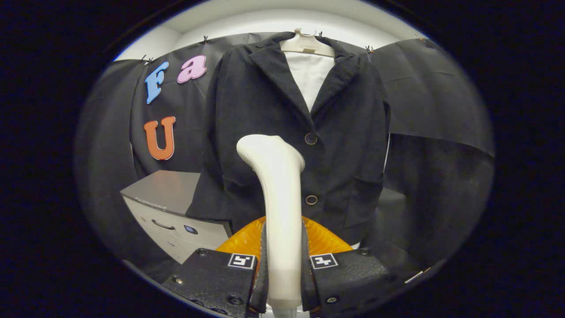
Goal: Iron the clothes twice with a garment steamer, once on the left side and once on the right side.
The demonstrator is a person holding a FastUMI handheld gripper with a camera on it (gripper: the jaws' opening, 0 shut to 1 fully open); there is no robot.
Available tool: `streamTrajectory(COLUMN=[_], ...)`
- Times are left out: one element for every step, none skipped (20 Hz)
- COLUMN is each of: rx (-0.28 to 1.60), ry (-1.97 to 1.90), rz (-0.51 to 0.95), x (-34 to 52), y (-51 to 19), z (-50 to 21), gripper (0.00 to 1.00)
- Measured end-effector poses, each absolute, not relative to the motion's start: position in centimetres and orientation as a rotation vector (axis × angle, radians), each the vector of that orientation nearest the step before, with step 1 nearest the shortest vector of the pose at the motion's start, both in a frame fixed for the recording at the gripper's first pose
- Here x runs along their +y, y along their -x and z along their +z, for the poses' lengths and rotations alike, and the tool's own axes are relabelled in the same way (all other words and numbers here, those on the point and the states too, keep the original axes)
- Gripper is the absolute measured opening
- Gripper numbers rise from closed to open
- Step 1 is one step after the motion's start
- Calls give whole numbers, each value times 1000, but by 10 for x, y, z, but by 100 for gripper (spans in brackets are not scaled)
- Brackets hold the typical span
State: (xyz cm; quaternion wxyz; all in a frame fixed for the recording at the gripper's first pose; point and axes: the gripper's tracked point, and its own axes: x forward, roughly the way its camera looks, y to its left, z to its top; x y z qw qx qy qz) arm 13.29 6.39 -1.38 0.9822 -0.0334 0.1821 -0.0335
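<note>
- The garment steamer (280, 194) stands upright between the two fingers of my tongs (282, 265). Both fingers press on its handle, so I have it clenched firmly, and its rounded head rises ahead of the fingers and bends slightly to my left.
- Just beyond the steamer head hangs the dark jacket (265, 110), open at the collar over a white lining, on a pale hanger (309, 44). The head sits in front of the jacket's left front panel, just beside the button line (310, 138). I cannot tell whether the head touches the cloth or stops just short of it.
- Behind the steamer's handle, just past my fingers, there is an orange rounded shape (326, 240) low down below the jacket's hem. I cannot make out what it is.
- To the left of the tongs and further back stands a grey cabinet (163, 194) with a drawer front, its top partly covered by the jacket's sleeve.
- As I judge it, I am in the ironing step itself, with the steamer already picked up and brought to the left side of the garment at about mid height.
- The next move, I think, calls for keeping my grip tight and the head facing the cloth, running it along the left panel, then shifting across the buttons for the right-side pass.
</note>
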Motion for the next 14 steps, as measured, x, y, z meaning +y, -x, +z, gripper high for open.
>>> streamTrajectory(rx=[378, 390, 401, 412, 419, 426, 434, 444, 453, 465, 480, 496, 515, 536], ry=[73, 79, 86, 92, 96, 100, 102, 106, 108, 108, 108, 110, 112, 112], rz=[-66, -63, -62, -62, -63, -65, -66, -67, -67, -66, -65, -66, -67, -66], x=[64, 63, 63, 61, 59, 57, 56, 55, 54, 53, 51, 50, 48, 46], y=[-130, -129, -127, -125, -124, -123, -122, -122, -120, -118, -116, -115, -112, -109], z=[-20, -26, -32, -37, -42, -45, -50, -55, -60, -67, -75, -84, -93, -101], gripper=[33, 32, 32, 32, 32, 32, 32, 32, 32, 32, 32, 32, 33, 33])
